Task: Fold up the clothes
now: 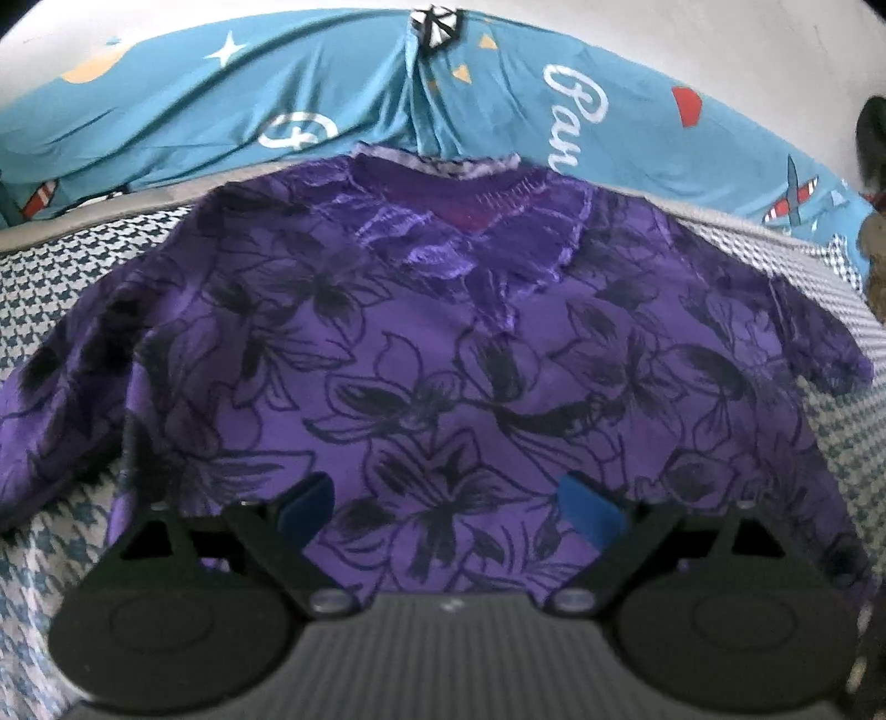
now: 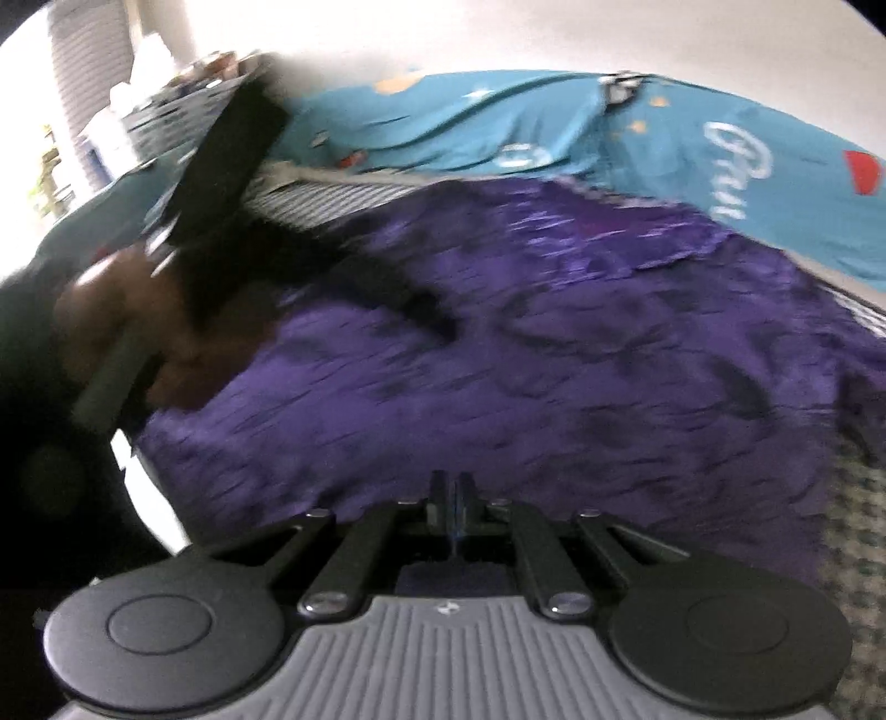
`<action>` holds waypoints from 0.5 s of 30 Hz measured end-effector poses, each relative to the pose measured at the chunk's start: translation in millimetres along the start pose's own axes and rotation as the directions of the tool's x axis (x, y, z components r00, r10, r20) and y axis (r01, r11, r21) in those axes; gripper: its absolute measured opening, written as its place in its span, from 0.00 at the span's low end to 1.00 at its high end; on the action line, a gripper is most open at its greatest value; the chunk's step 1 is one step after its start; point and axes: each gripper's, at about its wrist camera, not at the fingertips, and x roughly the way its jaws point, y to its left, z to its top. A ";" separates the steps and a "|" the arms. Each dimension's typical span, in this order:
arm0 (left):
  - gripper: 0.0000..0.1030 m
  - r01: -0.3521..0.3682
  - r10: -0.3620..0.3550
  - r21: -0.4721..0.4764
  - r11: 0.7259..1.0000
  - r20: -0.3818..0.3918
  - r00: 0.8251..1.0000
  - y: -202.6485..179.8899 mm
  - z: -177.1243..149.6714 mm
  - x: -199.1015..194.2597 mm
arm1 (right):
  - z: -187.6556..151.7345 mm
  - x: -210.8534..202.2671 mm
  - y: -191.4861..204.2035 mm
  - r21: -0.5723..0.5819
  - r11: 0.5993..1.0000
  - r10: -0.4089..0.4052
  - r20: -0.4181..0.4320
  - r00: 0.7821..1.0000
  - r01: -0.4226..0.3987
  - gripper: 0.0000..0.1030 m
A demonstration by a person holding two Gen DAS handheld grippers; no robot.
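A purple shirt with a black flower print lies spread flat on a houndstooth bed cover, neckline at the far side, both short sleeves stretched out left and right; beyond it a teal sheet with white lettering, stars and little planes runs along the far edge below a pale wall

The left tool hangs over the near middle of the shirt with its jaws spread wide; its blue pads stand well apart, with only flat cloth showing between them and nothing pinched

The right wrist view is smeared with blur; the right tool has its jaws pressed together over the near part of the shirt, and whether a thin fold of cloth is caught between them cannot be told; at the left of that view a hand grips the other tool's handle above the shirt's left side; cluttered shelves show far left, too blurred to read; the houndstooth cover shows again at the near right
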 end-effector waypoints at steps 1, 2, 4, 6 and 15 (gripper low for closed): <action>0.91 -0.001 0.001 0.005 1.000 -0.002 1.000 -2.0 -0.5 2.0 | 3.0 -0.2 -8.6 0.019 1.000 -0.022 0.006 1.000 0.021 0.05; 0.91 -0.003 0.003 0.009 1.000 -0.005 1.000 -4.0 -0.9 4.0 | 6.0 -0.3 -17.1 0.037 0.998 -0.043 0.011 0.999 0.043 0.05; 0.91 -0.011 0.011 0.019 1.000 -0.008 1.000 -7.7 -1.3 7.8 | 11.6 -0.6 -34.0 0.073 0.994 -0.086 0.021 0.996 0.084 0.05; 0.91 -0.017 0.017 0.021 1.000 -0.010 1.000 -10.0 -1.5 10.3 | 15.8 -0.4 -49.7 0.103 0.987 -0.126 0.031 0.992 0.122 0.05; 0.91 -0.019 0.019 0.007 1.000 -0.026 0.999 -15.9 0.5 22.9 | 19.6 -3.7 -113.9 0.210 0.945 -0.265 0.037 0.964 0.252 0.06</action>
